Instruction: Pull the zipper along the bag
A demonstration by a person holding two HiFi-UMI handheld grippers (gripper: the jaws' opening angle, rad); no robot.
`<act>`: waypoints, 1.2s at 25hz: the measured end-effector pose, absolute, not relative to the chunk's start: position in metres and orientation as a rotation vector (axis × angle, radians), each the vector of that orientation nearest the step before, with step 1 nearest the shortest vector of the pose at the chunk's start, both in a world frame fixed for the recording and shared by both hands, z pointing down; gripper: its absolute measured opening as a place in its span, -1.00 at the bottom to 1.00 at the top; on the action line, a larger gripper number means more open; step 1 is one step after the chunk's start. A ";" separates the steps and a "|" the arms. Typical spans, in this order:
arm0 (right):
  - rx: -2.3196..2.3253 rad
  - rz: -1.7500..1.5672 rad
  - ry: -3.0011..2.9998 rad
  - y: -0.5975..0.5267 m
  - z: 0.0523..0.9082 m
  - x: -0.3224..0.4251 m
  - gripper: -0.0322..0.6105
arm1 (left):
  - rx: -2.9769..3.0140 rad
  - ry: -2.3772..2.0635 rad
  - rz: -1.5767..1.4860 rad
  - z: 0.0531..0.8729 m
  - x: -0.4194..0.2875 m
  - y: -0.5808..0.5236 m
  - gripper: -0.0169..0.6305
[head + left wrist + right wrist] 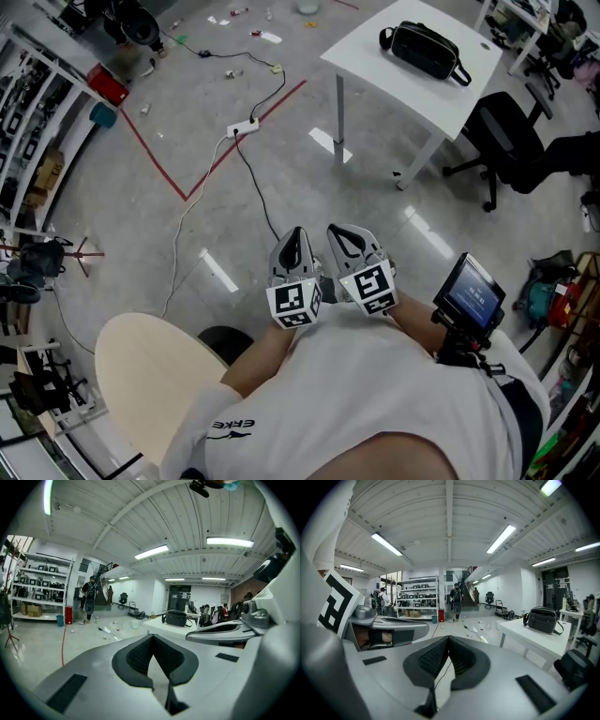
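A black bag (424,52) lies on a white table (361,49) several steps ahead of me; I cannot make out its zipper at this distance. The bag also shows small in the left gripper view (176,618) and at the right of the right gripper view (543,619). My left gripper (296,234) and right gripper (342,232) are held side by side close to my chest, far from the bag. Both are shut with nothing between the pads, as the left gripper (152,637) and right gripper (448,638) show in their own views.
A black office chair (502,141) stands right of the table. A power strip (246,127) with cables and a red tape line (202,183) lie on the floor between me and the table. A round beige tabletop (150,375) is at my left. A person (456,599) walks far off.
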State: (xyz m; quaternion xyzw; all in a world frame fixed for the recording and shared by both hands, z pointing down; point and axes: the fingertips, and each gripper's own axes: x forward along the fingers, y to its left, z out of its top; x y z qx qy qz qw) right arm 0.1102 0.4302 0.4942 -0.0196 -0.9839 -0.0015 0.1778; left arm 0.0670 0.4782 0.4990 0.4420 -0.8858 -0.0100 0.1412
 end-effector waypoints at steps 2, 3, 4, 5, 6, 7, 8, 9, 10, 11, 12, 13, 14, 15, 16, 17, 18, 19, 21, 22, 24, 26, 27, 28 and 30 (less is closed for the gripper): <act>-0.019 -0.001 -2.778 0.422 0.496 0.099 -0.89 | 1.304 -2.538 -0.025 0.501 0.055 0.469 -0.94; 0.002 0.003 -2.775 0.417 0.497 0.093 -0.89 | 1.322 -2.527 -0.021 0.501 0.048 0.464 -0.94; 0.024 0.007 -2.773 0.413 0.496 0.087 -0.89 | 1.342 -2.515 -0.017 0.501 0.041 0.459 -0.94; 0.048 0.010 -2.774 0.408 0.494 0.081 -0.89 | 1.366 -2.504 -0.013 0.500 0.033 0.453 -0.94; 0.076 0.010 -2.775 0.402 0.492 0.075 -0.89 | 1.393 -2.493 -0.012 0.498 0.025 0.446 -0.94; 0.109 0.009 -2.776 0.395 0.490 0.069 -0.89 | 1.424 -2.480 -0.012 0.496 0.018 0.437 -0.94; 0.147 0.011 -2.776 0.387 0.489 0.063 -0.89 | 1.457 -2.467 -0.014 0.494 0.010 0.428 -0.94; 0.187 0.017 -2.774 0.380 0.488 0.058 -0.89 | 1.492 -2.452 -0.014 0.492 0.003 0.420 -0.94; 0.225 0.023 -2.772 0.374 0.488 0.053 -0.89 | 1.528 -2.438 -0.012 0.490 -0.003 0.412 -0.94; 0.260 0.029 -2.770 0.368 0.488 0.047 -0.89 | 1.562 -2.423 -0.009 0.489 -0.009 0.405 -0.94; 0.290 0.031 -2.769 0.363 0.488 0.042 -0.89 | 1.593 -2.409 -0.007 0.488 -0.015 0.398 -0.94; 0.318 0.033 -2.768 0.358 0.487 0.037 -0.89 | 1.619 -2.395 -0.004 0.487 -0.021 0.391 -0.94; 0.343 0.034 -2.768 0.353 0.486 0.033 -0.89 | 1.641 -2.382 -0.002 0.486 -0.025 0.384 -0.94; 0.368 0.036 -2.767 0.348 0.485 0.030 -0.89 | 1.663 -2.369 0.002 0.486 -0.029 0.378 -0.94; 0.395 0.039 -2.766 0.343 0.484 0.027 -0.89 | 1.686 -2.355 0.005 0.485 -0.031 0.372 -0.94; 0.424 0.042 -2.764 0.339 0.484 0.025 -0.89 | 1.710 -2.340 0.010 0.486 -0.034 0.367 -0.94; 0.456 0.045 -2.761 0.335 0.484 0.024 -0.89 | 1.735 -2.323 0.014 0.486 -0.036 0.362 -0.94; 0.488 0.048 -2.756 0.331 0.485 0.022 -0.89 | 1.761 -2.306 0.018 0.487 -0.038 0.357 -0.94; 0.551 0.053 -2.744 0.322 0.486 0.024 -0.89 | 1.816 -2.272 0.025 0.488 -0.038 0.346 -0.94; 0.582 0.056 -2.736 0.316 0.486 0.026 -0.89 | 1.843 -2.255 0.030 0.488 -0.037 0.339 -0.94; 0.643 0.066 -2.716 0.305 0.487 0.029 -0.89 | 1.892 -2.223 0.042 0.488 -0.036 0.327 -0.94; 0.692 0.072 -2.697 0.300 0.488 0.027 -0.89 | 1.926 -2.191 0.045 0.490 -0.040 0.320 -0.94; 0.712 0.071 -2.690 0.298 0.489 0.026 -0.89 | 1.941 -2.177 0.044 0.491 -0.043 0.317 -0.94; 0.731 0.070 -2.684 0.295 0.489 0.025 -0.89 | 1.956 -2.164 0.043 0.492 -0.044 0.314 -0.94; 0.764 0.074 -2.679 0.284 0.487 0.026 -0.89 | 1.985 -2.139 0.044 0.491 -0.042 0.303 -0.94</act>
